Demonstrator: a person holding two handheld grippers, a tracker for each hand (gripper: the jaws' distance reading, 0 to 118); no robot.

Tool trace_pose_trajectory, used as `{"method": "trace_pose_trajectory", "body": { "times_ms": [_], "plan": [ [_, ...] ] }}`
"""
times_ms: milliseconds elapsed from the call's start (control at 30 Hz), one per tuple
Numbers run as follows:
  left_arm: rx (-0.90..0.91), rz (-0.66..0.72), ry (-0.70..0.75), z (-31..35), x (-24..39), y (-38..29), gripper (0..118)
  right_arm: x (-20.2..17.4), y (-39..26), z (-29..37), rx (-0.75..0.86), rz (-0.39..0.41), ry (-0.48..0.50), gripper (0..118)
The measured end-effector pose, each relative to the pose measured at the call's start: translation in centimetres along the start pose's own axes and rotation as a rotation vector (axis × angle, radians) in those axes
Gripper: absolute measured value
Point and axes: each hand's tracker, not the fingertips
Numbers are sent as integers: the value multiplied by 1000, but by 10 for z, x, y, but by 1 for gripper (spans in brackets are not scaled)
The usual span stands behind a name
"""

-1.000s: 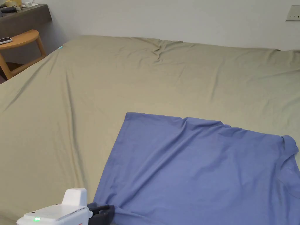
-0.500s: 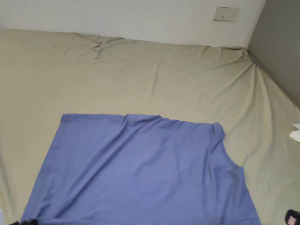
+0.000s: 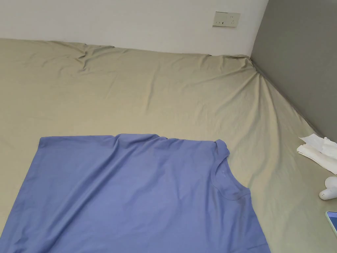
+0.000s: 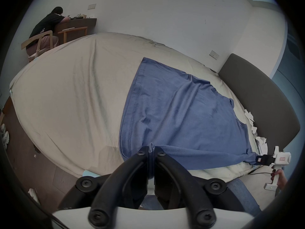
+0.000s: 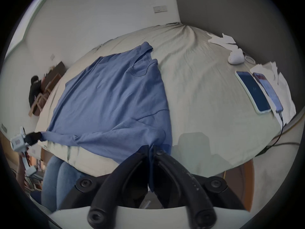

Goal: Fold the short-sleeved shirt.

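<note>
Two grippers pinch near edge of blue short-sleeved shirt (image 3: pixel 131 194), spread on bed (image 3: pixel 158 95) with collar toward headboard (image 3: pixel 296 66). Left gripper (image 4: pixel 151 151) clamps hem corner; right gripper (image 5: pixel 151 147) clamps sleeve end. Both jaw pairs closed on cloth. Two phones (image 5: pixel 252 91), tissues (image 3: pixel 317 151) lie near headboard.

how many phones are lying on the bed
2. Both lie side by side on the bed, right of the blue shirt: a light-cased phone and a second phone just beyond it, resting on white paper with a cable attached.
</note>
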Motion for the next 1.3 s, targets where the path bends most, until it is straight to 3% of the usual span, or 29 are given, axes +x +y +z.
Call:
{"method": "trace_pose_trajectory", "body": {
  "times_ms": [67, 167, 200, 333, 600, 767, 833, 867, 900, 933, 967, 1000, 1033, 1100, 1233, 1267, 1300],
  "plan": [
    [13, 10, -3, 5, 0, -1, 4, -20, 1, 11, 29, 6, -8, 7],
    [78, 4, 1, 16, 8, 8, 4, -41, 18, 24, 141, 78, -34, 7],
    [98, 1, 4, 17, 12, 17, 4, -34, 29, 28, 171, 92, -34, 7],
    [165, -18, -1, -1, 28, 72, 4, -43, 95, 10, 291, 69, -21, 7],
    [115, -5, 30, -115, 36, 183, 4, -81, 213, -66, 326, 144, -112, 7],
    [24, -16, 79, -156, 30, 190, 4, -96, 236, -97, 280, 221, -173, 7],
    [22, -10, 92, -163, 24, 184, 4, -89, 237, -110, 280, 195, -172, 7],
    [21, -12, 89, -164, 20, 182, 7, -80, 239, -117, 268, 166, -154, 7],
    [22, -14, 79, -162, 15, 180, 34, -76, 238, -119, 267, 124, -131, 19],
    [35, -11, 68, -158, 16, 174, 75, -73, 236, -116, 282, 126, -141, 50],
    [45, -7, 70, -153, 12, 173, 115, -70, 233, -113, 309, 93, -115, 93],
    [63, 3, 81, -147, 7, 172, 114, -74, 225, -105, 326, 64, -107, 118],
    [94, 5, 100, -136, 2, 170, 108, -69, 220, -94, 322, 48, -61, 113],
    [216, 7, 52, -94, 0, 161, 109, -62, 202, -80, 433, 31, 11, 111],
    [241, -21, 67, -32, 4, 130, 118, -68, 153, -28, 503, 79, 22, 109],
    [230, -16, 56, -22, 2, 123, 116, -76, 142, -3, 502, 76, 28, 101],
    [209, 16, 11, -10, 0, 114, 94, -77, 128, 3, 504, 77, 27, 78]
  ]
}}
